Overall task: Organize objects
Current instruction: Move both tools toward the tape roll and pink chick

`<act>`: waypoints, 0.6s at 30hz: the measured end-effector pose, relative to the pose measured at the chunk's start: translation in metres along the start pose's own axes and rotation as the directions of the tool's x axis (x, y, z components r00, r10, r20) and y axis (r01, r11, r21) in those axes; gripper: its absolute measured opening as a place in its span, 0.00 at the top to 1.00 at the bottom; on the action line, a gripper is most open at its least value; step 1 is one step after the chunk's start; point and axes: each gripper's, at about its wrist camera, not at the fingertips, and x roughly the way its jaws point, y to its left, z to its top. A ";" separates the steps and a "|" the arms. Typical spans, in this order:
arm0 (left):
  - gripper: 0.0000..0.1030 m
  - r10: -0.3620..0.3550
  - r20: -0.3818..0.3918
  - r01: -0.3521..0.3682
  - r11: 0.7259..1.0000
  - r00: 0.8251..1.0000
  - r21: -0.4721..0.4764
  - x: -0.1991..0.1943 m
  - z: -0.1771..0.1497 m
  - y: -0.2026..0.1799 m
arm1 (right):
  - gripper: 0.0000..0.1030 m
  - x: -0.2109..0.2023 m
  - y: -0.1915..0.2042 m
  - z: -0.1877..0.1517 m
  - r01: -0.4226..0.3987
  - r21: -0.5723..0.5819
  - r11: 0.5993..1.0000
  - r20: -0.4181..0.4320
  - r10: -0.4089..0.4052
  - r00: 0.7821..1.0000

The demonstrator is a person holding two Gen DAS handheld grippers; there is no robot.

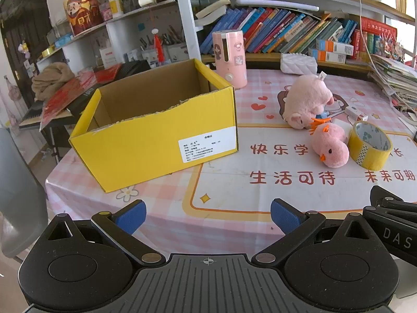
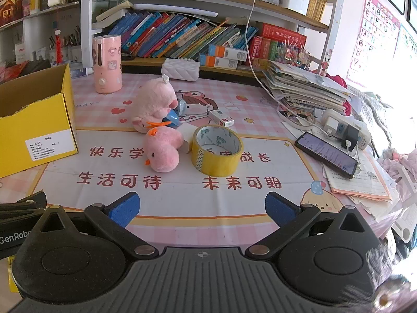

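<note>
Left gripper (image 1: 208, 215): blue ribbed pads spread wide; holds nothing; hovers over bare cloth
Right gripper (image 2: 202, 210): equally wide; holds nothing
Counter (image 2: 182, 208): smooth printed cloth, pink check border; bare stretch before both grippers
Box (image 1: 156, 130): yellow corrugated cardboard, open top, torn front rim; left, near counter edge
Chick (image 2: 163, 151): fuzzy pink plush; touching tape roll (image 2: 216, 154), a glossy yellow ring
Pig (image 2: 153, 104): rounded pink plush, just behind chick

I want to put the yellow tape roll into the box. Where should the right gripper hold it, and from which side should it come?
Grip the wall of the yellow tape roll from above: one finger inside the open core, one outside on its near side. It lies flat with the hole up, and the right gripper is open. The pink chick crowds its left side.
</note>
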 end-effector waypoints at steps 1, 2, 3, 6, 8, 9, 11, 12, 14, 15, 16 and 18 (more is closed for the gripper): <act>0.01 0.000 0.000 0.000 1.000 1.000 0.000 0.000 0.000 0.000 | 0.00 0.000 0.000 0.000 0.000 0.000 1.000 0.000 0.000 1.000; 0.01 0.000 0.000 0.000 1.000 1.000 0.000 0.000 0.000 0.000 | 0.00 0.000 0.000 0.000 0.000 0.000 1.000 0.000 0.000 1.000; 0.01 0.001 0.000 -0.001 1.000 1.000 0.000 0.000 0.000 0.000 | 0.00 0.001 0.000 0.000 0.000 0.000 1.000 0.000 0.000 1.000; 0.01 0.001 0.000 -0.001 1.000 1.000 0.000 0.000 0.000 0.000 | 0.00 0.001 0.001 0.000 0.000 0.000 1.000 0.000 0.000 1.000; 0.01 0.001 0.000 -0.001 1.000 1.000 0.000 0.000 0.000 0.000 | 0.00 0.000 0.001 0.000 0.000 0.000 1.000 0.000 0.000 1.000; 0.01 0.001 0.000 -0.001 1.000 1.000 -0.001 0.000 0.000 0.000 | 0.00 0.001 0.001 0.000 0.001 -0.001 1.000 0.000 -0.001 1.000; 0.01 0.002 0.000 -0.002 1.000 1.000 0.000 0.000 0.000 0.000 | 0.00 0.000 0.001 0.000 0.000 0.000 1.000 0.000 0.000 1.000; 0.01 0.001 0.000 -0.001 1.000 1.000 0.000 0.000 0.000 0.000 | 0.00 0.000 0.001 0.000 0.000 0.000 1.000 0.000 0.000 1.000; 0.01 0.001 0.000 -0.001 1.000 1.000 -0.001 0.000 0.000 0.000 | 0.00 0.001 0.002 0.000 0.001 -0.001 1.000 0.000 -0.001 1.000; 0.01 0.001 0.000 -0.001 1.000 1.000 -0.001 0.000 0.000 0.000 | 0.00 0.001 0.002 0.001 0.001 -0.001 1.000 0.000 -0.001 1.000; 0.01 0.001 0.000 -0.001 1.000 1.000 -0.001 0.000 0.000 0.000 | 0.00 0.000 0.001 0.001 0.001 -0.001 1.000 0.000 -0.001 1.000; 0.01 0.001 -0.001 -0.001 1.000 1.000 -0.001 0.000 0.000 0.000 | 0.00 0.001 0.002 0.001 0.001 -0.001 1.000 0.000 -0.001 1.000</act>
